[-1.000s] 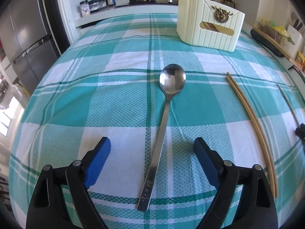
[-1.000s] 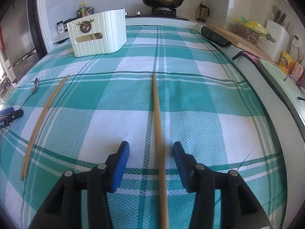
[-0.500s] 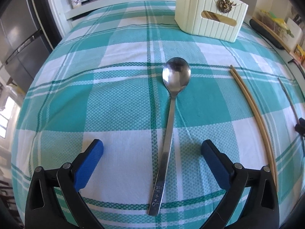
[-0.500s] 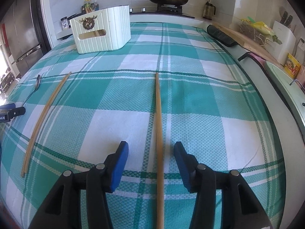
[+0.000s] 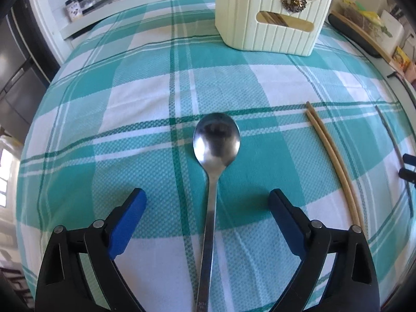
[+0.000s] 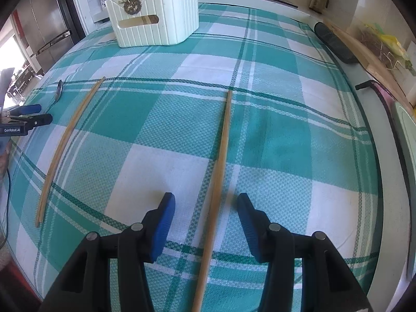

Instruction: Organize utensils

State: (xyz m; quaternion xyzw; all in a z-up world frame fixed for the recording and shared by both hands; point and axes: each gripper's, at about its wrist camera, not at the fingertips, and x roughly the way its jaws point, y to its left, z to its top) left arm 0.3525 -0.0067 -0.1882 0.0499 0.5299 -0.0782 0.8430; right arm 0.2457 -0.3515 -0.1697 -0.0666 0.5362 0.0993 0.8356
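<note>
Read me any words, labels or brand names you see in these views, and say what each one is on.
"GenRobot.AI": on the left tool body, seen at the edge of the right wrist view.
Spoon handle: stamped marks near its end, too small to read.
Spice jars behind the table: labels blurred.
Yellow packet on the counter: print unreadable.
Basket: a badge, no text.

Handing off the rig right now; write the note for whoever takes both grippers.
Left gripper: open, empty, fingers either side of the spoon handle, spoon flat on the tablecloth.
Right gripper: open, empty, straddling a single chopstick lying on the cloth.
A chopstick pair lies between the two grippers, untouched.
Cream organizer box stands at the far end; wooden pieces show through its handle slot.
Done: nothing of these three gripped yet.
Left: close on spoon and chopstick, carry them to the box, then fetch the pair.
</note>
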